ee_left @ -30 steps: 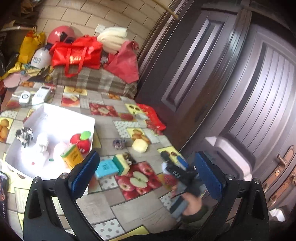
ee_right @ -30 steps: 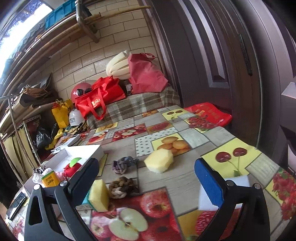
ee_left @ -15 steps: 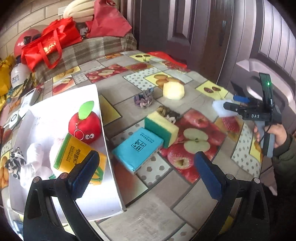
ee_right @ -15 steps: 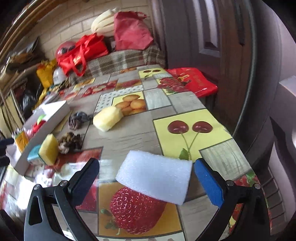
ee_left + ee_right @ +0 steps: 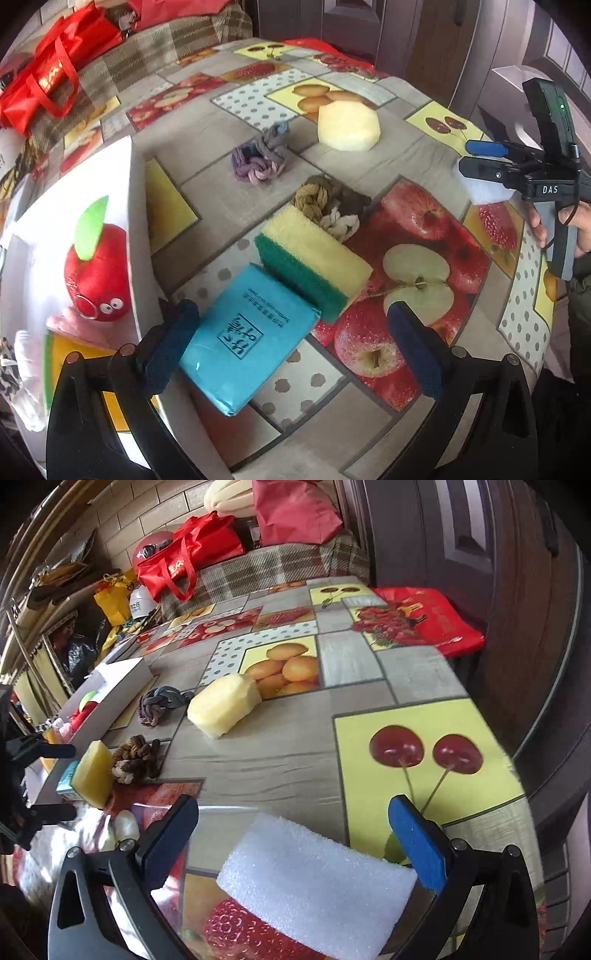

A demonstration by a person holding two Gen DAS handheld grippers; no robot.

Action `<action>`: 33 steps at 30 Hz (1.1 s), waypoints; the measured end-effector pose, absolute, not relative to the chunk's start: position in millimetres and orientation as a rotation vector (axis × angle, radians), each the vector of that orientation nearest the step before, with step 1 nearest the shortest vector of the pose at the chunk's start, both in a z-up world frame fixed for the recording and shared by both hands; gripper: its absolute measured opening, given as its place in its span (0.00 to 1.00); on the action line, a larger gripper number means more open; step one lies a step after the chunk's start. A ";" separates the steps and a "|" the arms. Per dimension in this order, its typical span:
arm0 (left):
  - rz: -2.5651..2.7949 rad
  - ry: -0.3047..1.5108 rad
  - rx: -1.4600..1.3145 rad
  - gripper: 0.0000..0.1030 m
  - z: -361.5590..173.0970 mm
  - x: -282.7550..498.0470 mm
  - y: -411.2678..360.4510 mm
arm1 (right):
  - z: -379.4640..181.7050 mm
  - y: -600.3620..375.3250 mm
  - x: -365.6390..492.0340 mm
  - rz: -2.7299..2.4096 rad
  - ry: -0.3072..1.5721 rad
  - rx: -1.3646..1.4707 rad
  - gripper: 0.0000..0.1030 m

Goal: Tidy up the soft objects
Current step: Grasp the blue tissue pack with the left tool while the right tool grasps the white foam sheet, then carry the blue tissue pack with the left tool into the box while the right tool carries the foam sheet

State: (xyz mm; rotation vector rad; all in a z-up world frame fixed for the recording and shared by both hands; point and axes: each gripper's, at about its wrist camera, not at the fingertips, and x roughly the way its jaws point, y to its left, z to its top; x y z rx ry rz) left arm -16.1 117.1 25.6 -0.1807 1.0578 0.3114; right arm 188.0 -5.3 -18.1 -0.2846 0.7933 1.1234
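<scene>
Tablecloth (image 5: 229, 192) nearer; both grippers lower.

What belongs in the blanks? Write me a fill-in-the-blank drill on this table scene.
1. The open right gripper straddles a ____ foam block.
2. The open left gripper hovers over a flat ____ packet.
3. The yellow sponge with a green scouring side leans on that packet and on a brown ____ knot.
4. The red plush apple sits inside the white ____.

Missing: white; blue; rope; box
</scene>
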 end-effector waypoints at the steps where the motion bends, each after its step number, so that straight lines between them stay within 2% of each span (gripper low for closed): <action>1: 0.312 1.056 -0.163 1.00 25.9 -16.9 113.9 | -20.2 -5.9 189.4 1.140 0.819 -0.277 1.00; 7: 0.156 1.046 -0.172 1.00 34.0 -34.9 75.4 | -21.1 -15.0 168.2 1.253 0.838 -0.307 1.00; 10: 0.216 1.004 -0.091 1.00 38.9 -44.0 57.3 | -21.5 -23.1 151.3 1.307 0.843 -0.323 1.00; 14: 0.319 0.953 -0.130 1.00 38.4 -48.2 68.8 | -15.0 -34.6 136.8 1.285 0.774 -0.351 1.00; 19: 0.323 0.989 -0.137 0.99 22.9 -37.6 69.4 | -19.2 -29.8 135.4 1.239 0.764 -0.417 1.00; 21: 0.328 1.001 -0.133 0.91 17.4 -33.2 68.9 | -24.6 -21.8 132.9 1.193 0.752 -0.476 1.00; 23: 0.328 1.017 -0.143 0.72 11.1 -30.4 69.8 | -28.9 -14.9 130.0 1.168 0.741 -0.526 0.99; 24: 0.325 1.023 -0.140 0.68 7.5 -30.3 69.5 | -30.7 -13.0 128.7 1.155 0.729 -0.550 0.99; 27: 0.316 0.997 -0.123 0.62 6.2 -34.7 66.8 | -32.9 -12.0 120.6 1.143 0.684 -0.601 0.74; 28: 0.312 0.984 -0.121 0.50 7.0 -36.5 66.3 | -31.1 -13.6 117.7 1.163 0.673 -0.600 0.49; 33: 0.336 0.901 -0.029 0.49 5.3 -50.6 54.9 | -26.1 -16.9 104.1 1.162 0.629 -0.587 0.50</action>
